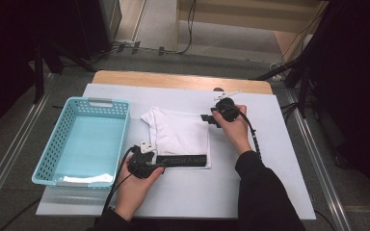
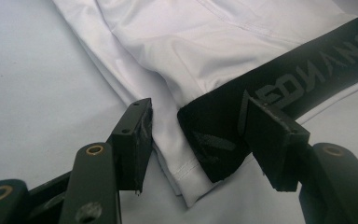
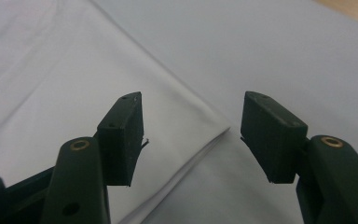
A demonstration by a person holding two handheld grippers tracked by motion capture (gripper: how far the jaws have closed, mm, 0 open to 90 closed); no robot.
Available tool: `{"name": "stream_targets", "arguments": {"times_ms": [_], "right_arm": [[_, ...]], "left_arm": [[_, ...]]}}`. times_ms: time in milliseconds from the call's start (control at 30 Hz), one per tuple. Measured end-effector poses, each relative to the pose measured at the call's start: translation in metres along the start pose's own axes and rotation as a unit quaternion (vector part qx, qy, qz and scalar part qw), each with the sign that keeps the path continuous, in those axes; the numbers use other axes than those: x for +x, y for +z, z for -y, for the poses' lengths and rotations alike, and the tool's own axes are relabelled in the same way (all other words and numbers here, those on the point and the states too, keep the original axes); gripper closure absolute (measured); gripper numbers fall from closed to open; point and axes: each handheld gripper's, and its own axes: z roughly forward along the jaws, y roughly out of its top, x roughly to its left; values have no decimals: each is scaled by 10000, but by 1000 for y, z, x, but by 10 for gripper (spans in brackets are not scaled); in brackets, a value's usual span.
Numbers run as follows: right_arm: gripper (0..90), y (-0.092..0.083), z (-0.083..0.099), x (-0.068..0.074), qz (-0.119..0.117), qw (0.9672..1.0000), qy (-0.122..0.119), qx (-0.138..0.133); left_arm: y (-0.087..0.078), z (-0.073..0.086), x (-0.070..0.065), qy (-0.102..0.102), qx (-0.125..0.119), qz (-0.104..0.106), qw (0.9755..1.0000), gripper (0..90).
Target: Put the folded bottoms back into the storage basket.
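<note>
- The white garment (image 1: 180, 132) lies folded flat at the middle of the table (image 1: 270, 192), its black waistband (image 1: 182, 160) along the edge nearest me — I judge it is laid out this way so both ends can be pinched for another fold or a lift.
- The waistband carries pale block lettering; from the left gripper view I make out only part of it, something like "EDNANO", and I cannot read the rest.
- My left gripper (image 2: 196, 135) sits at the garment's 7 o'clock corner, jaws apart and straddling the waistband end (image 2: 214, 140) and hem without pressing on them — released, lined up to pinch.
- My right gripper (image 3: 191, 126) is at the garment's 2 o'clock corner, jaws apart over the folded edge (image 3: 205, 140), nothing clenched.
- A light blue basket (image 1: 53, 159) stands at 9 o'clock of the garment, just beside it and empty — likely where the garment goes.
</note>
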Motion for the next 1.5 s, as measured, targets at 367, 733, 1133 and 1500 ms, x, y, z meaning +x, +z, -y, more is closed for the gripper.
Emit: {"name": "stream_targets", "arguments": {"times_ms": [367, 733, 1133, 1500], "right_arm": [[409, 18, 6, -1, 48, 9997, -191, 156], [624, 18, 8, -3, -313, 9994, -38, 131], [780, 17, 9, -7, -822, 9958, 324, 235], [812, 15, 5, 3, -539, 9979, 128, 329]], "left_arm": [[0, 1, -1, 23, -16, -36, 10000, 442], [0, 1, -1, -34, -27, -15, 10000, 468], [0, 2, -1, -62, -62, 85, 9999, 545], [2, 1, -1, -97, -92, 210, 9997, 657]]}}
